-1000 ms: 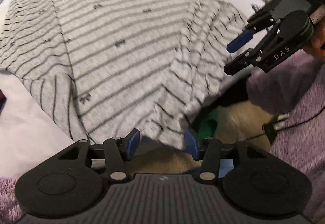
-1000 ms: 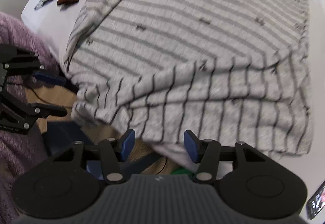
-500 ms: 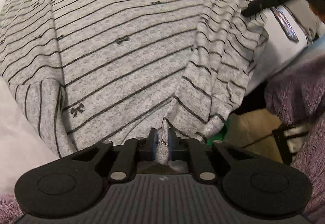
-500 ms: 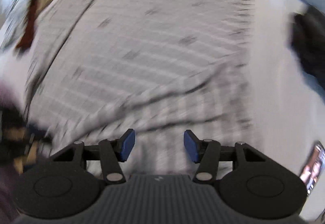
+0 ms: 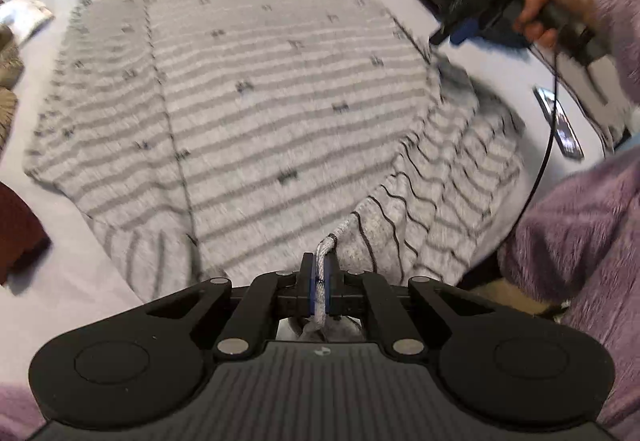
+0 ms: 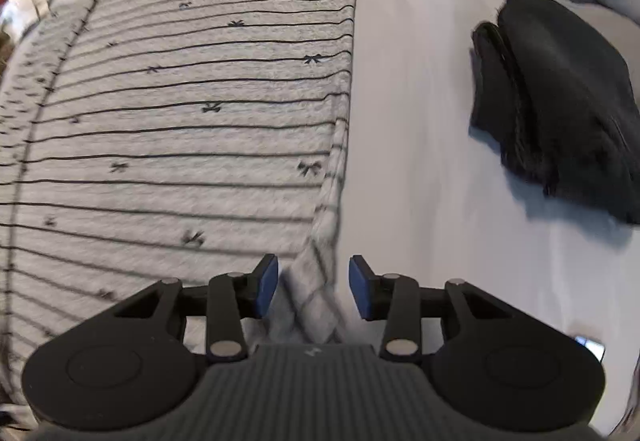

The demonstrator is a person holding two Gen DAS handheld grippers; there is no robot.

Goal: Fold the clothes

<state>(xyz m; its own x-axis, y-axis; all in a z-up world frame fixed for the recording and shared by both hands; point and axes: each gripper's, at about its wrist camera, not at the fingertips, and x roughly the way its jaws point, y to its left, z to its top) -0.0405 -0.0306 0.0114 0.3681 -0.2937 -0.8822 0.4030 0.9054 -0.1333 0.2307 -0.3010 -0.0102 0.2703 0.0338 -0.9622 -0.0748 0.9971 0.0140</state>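
Barely started: the striped shirt (image 5: pixel 280 113) lies spread across the bed (image 6: pixel 420 161), filling mid-frame. Left tongs (image 5: pixel 319 287) are clenched on its near edge; right tongs (image 6: pixel 312 287) hang released over the side seam. All folds left.

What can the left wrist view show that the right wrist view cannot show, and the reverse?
Only the left wrist view shows the left gripper shut on the edge of the striped grey garment, and the person's right hand on the right gripper's handle. Only the right wrist view shows the right gripper open over the garment's side edge, and the whole dark folded garment. Both show the striped garment spread on the pale bed sheet.
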